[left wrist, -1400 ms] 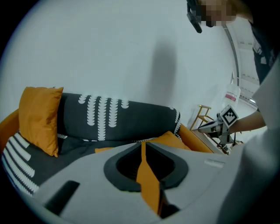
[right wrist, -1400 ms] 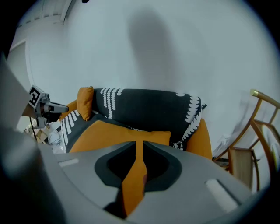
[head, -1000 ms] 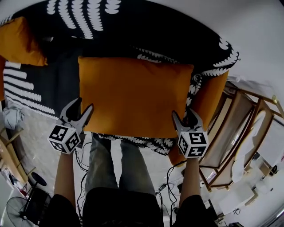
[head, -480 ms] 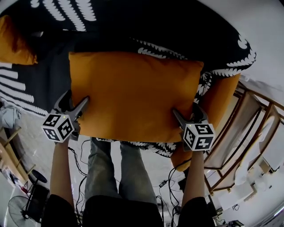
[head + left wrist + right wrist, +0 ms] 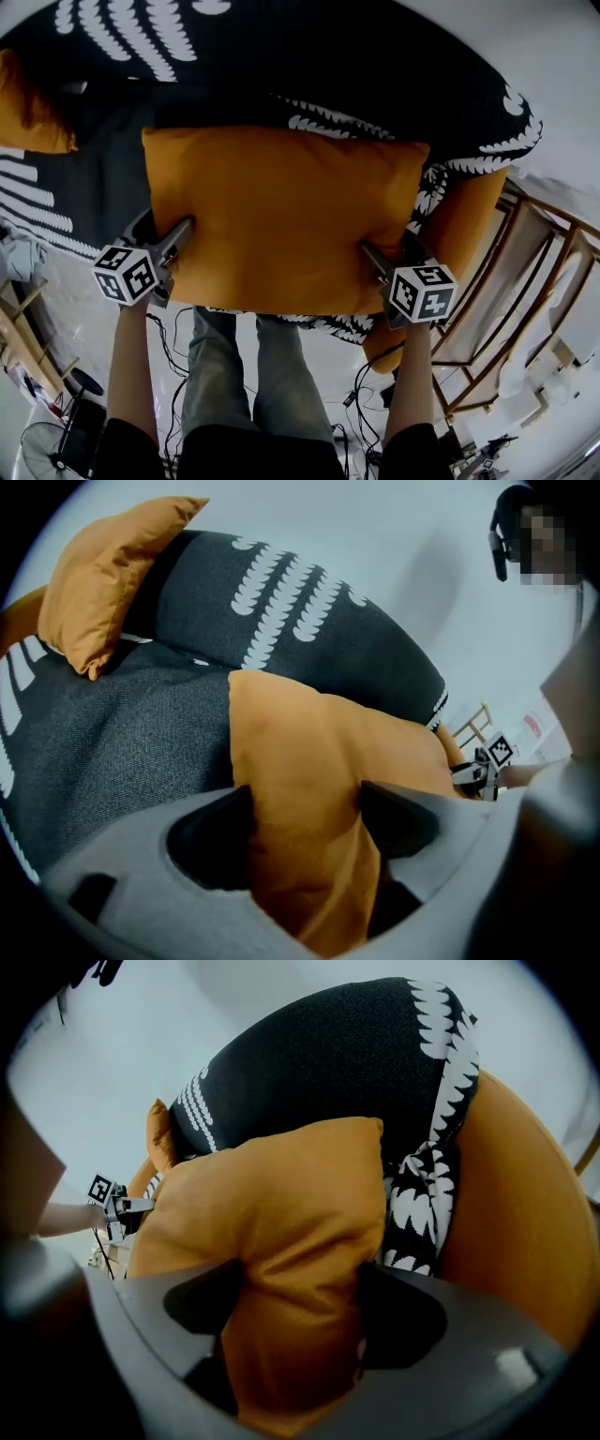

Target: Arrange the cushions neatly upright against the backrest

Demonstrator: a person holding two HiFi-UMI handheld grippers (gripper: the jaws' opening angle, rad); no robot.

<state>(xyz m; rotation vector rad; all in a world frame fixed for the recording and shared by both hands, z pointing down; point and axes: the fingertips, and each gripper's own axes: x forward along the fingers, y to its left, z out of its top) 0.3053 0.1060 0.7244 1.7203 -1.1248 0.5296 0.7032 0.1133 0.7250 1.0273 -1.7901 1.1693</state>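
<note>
Pushing deeper onto cushion (image 5: 281, 216) edges than a second back. Closing left gripper (image 5: 167, 230) on left edge; easing right gripper (image 5: 386, 248) wider, fabric bunching between jaws. Lying on seat (image 5: 98, 178), not yet standing against backrest (image 5: 328, 56).

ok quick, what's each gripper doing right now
left gripper: jaws closing on the orange cushion, pads against it
right gripper: jaws opening, same cushion pressed between them
</note>
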